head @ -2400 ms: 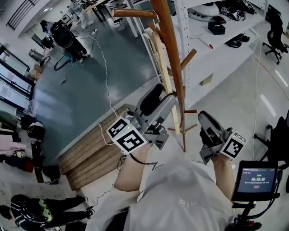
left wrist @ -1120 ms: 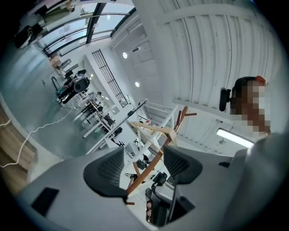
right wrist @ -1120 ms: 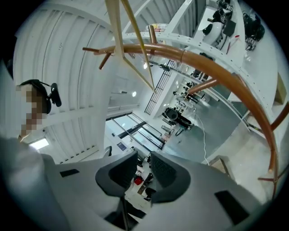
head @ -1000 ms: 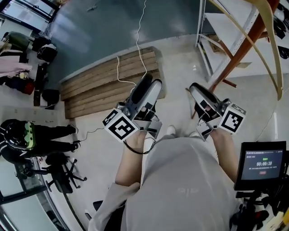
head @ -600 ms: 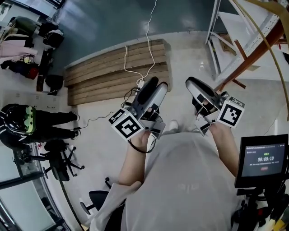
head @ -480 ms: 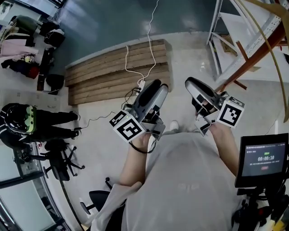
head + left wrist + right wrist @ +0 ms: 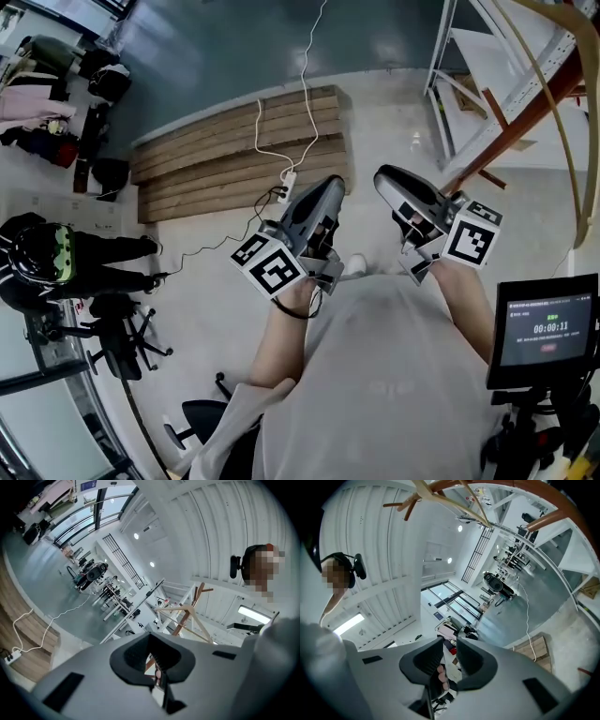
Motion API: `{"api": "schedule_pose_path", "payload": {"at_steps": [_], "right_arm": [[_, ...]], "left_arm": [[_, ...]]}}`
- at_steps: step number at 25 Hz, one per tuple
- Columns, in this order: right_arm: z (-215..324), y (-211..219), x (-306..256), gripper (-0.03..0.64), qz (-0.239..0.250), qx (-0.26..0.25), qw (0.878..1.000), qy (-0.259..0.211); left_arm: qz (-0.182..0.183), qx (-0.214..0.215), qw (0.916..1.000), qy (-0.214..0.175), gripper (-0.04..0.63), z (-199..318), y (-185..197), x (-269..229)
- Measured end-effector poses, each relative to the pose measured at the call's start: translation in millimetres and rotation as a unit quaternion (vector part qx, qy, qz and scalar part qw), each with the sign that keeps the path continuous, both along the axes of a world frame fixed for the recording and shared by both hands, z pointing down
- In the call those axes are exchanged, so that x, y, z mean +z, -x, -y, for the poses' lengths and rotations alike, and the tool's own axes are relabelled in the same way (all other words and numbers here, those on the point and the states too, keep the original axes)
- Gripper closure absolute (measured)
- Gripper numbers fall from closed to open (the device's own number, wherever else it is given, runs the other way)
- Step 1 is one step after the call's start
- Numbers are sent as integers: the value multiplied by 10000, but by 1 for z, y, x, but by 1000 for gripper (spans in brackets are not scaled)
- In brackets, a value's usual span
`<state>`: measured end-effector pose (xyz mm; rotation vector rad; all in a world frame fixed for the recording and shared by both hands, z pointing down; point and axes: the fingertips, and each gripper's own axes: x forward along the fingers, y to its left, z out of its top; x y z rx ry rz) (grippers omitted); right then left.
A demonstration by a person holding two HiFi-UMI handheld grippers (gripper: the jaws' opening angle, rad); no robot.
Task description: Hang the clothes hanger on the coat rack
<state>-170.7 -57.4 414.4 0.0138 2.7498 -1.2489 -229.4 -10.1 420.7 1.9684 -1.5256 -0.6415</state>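
while the left gripper [image 7: 326,187] and the right gripper [image 7: 389,183] are held side by side over the pale floor [image 7: 216,309], the wooden clothes hanger [image 7: 172,608] is up against the red-brown coat rack [image 7: 520,128] at the far right, well apart from both. whether its hook sits over a peg i cannot tell. the left fingers [image 7: 126,660] have just been closing and now meet with nothing between them. the right fingers [image 7: 476,660] stand narrowly apart, holding nothing. on the floor beyond the grippers lie a wooden pallet [image 7: 234,150] and a white power strip [image 7: 286,181] with its cable. a small screen [image 7: 544,328] stands at the near right.
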Motion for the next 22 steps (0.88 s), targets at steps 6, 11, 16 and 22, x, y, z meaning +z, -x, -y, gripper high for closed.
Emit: {"api": "schedule_pose_path", "payload": {"at_steps": [6, 11, 16, 22], "right_arm": [[3, -2, 3, 520, -56, 115, 9999, 47], [5, -9, 4, 520, -68, 161, 9998, 82], [5, -11, 4, 520, -99, 210, 9997, 85], [6, -14, 6, 520, -120, 249, 9996, 82]], "left_arm": [[-65, 58, 9999, 76, 589, 2, 0, 4], [-45, 140, 9998, 155, 589, 4, -7, 7], [-39, 221, 9995, 218, 590, 5, -9, 9], [-20, 290, 9992, 261, 589, 6, -12, 11]]}}
